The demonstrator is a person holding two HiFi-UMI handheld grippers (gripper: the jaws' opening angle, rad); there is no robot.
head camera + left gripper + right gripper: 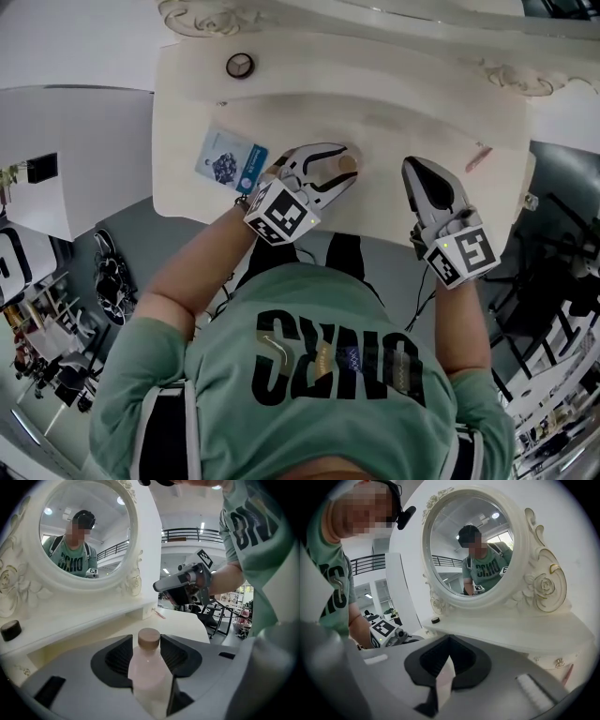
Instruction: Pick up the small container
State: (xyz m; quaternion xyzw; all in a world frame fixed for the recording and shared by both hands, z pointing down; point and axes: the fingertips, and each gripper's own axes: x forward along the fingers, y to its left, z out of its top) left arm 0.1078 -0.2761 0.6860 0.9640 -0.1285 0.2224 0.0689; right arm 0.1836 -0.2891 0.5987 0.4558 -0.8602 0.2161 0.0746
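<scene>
L hand-held gripper [343, 167] wide open, jaws either side of the small container [150, 672] w/ brown cap [149, 638], pads not pressing it. Container stands upright approx. mid-table [412, 112], nearer front edge. R hand-held gripper [449, 654]: jaw tips together, nothing held, over front-right part.
</scene>
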